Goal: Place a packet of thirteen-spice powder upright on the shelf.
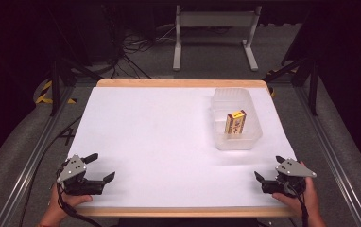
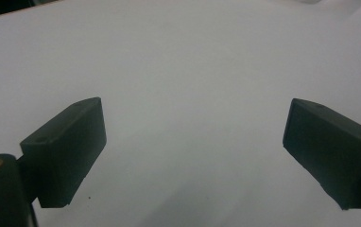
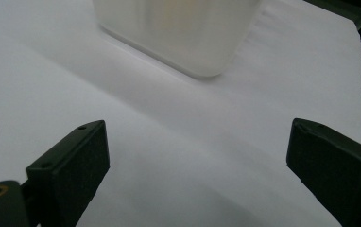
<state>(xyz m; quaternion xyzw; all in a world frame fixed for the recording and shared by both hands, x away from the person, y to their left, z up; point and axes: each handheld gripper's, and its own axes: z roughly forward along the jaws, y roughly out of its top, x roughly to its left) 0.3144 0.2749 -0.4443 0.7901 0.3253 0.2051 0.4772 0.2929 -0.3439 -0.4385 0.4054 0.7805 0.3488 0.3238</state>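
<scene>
A clear plastic tub [image 1: 254, 131] stands on the white table [image 1: 159, 142] at the right, and a small yellow and red box [image 1: 235, 123] stands upright inside it. Near the front left corner my left gripper [image 1: 100, 166] rests open with nothing between its jaws; in its own view the left gripper [image 2: 193, 146] faces bare white surface. At the front right my right gripper [image 1: 269, 167] is open and empty. From the right gripper [image 3: 197, 156] view, the tub [image 3: 183, 33] stands ahead, well apart from the fingertips.
The table has a wooden rim [image 1: 178, 83] at its far edge. Beyond it on the grey floor stand a white metal frame [image 1: 214, 28] and loose cables [image 1: 136, 45]. Metal rails [image 1: 32, 156] run along both sides.
</scene>
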